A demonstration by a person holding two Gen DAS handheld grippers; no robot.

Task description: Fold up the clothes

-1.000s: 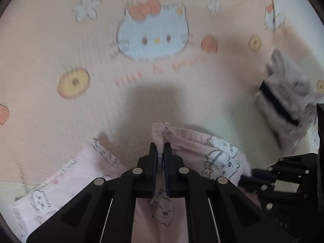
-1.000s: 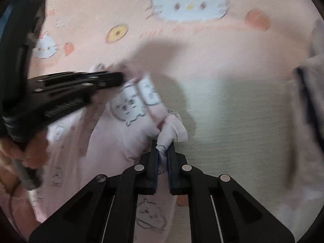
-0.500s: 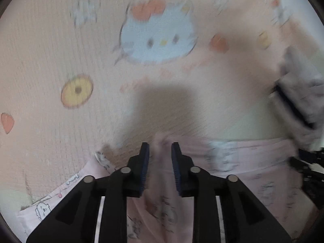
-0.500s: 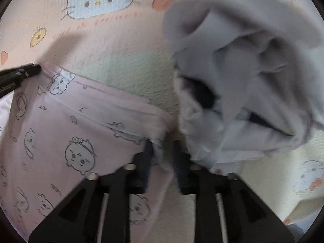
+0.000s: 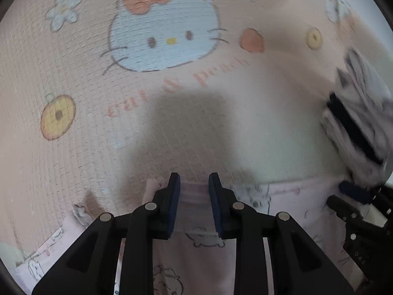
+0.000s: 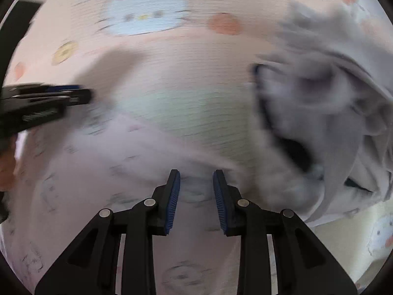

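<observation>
Both claws, left gripper [image 5: 194,184] and right gripper [image 6: 196,180], hang open over the pink garment [image 5: 289,196], which lies flat at 6 o'clock. One fold looks done; next, grab a fresh edge.

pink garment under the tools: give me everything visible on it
The pink garment is pale pink, thin soft fabric printed with small outlined cartoon animals. It lies spread on the pink cat-print mat, with a straight hemmed top edge and a rumpled corner at the left. The left tool and right tool both stand open over that edge, fabric showing between the pads, not pinched. A crumpled grey garment lies right beside it.
</observation>
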